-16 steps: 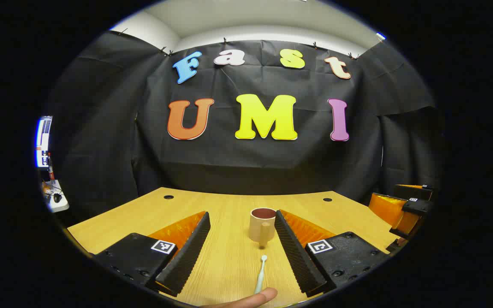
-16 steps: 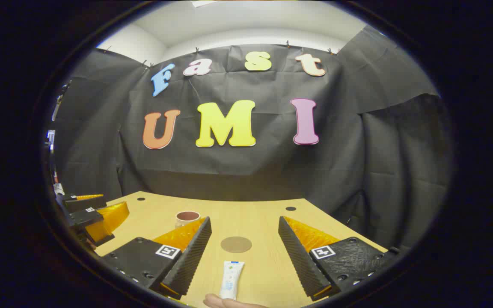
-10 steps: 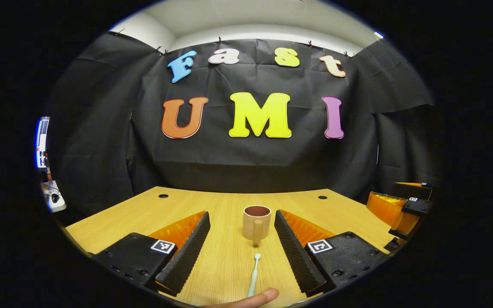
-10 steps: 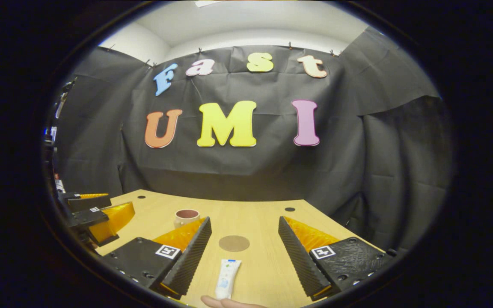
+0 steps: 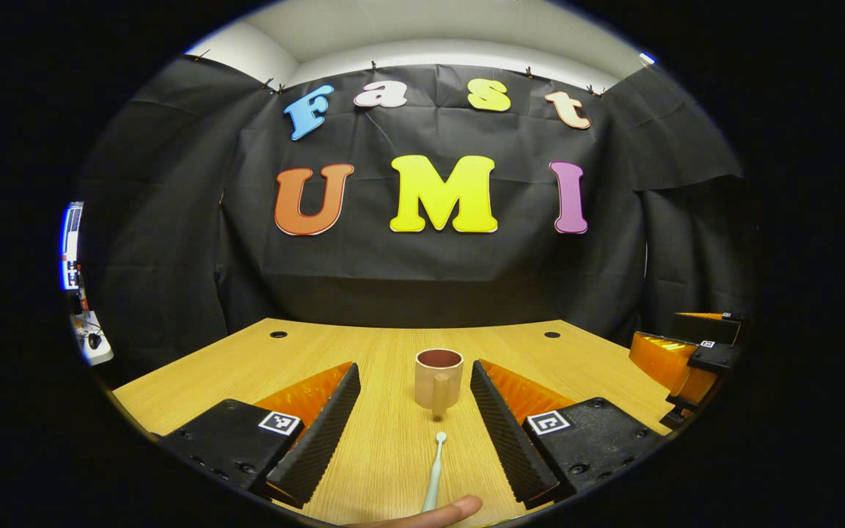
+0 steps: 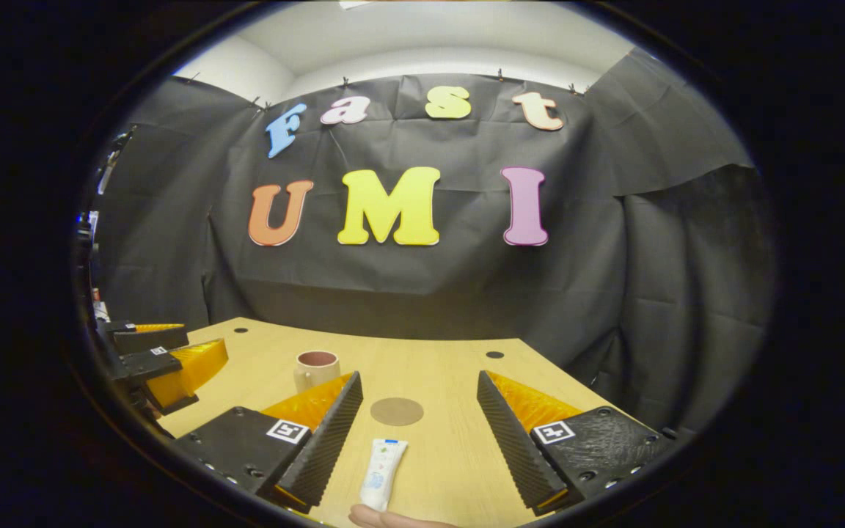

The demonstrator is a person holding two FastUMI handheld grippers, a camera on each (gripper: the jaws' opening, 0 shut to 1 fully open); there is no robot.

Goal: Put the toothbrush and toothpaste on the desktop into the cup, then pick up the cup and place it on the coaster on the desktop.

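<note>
Now both grippers have their fingers spread. The toothbrush [image 5: 433, 469] lies lengthwise between the left gripper [image 5: 415, 381] fingers, head toward the cup [image 5: 438, 378]; likewise the toothpaste [image 6: 382, 473] lies lengthwise between the right gripper [image 6: 419, 392] fingers

on my left gripper [image 5: 415, 385] i see two long wedge fingers with ribbed, sawtooth inner faces, each on a black textured block with small screws along its edge and a square black-and-white marker on top. my right gripper [image 6: 419, 396] is built the same. a bare fingertip [image 5: 441, 512] shows at the bottom of the left gripper view, another fingertip [image 6: 386, 519] in the right gripper view
</note>
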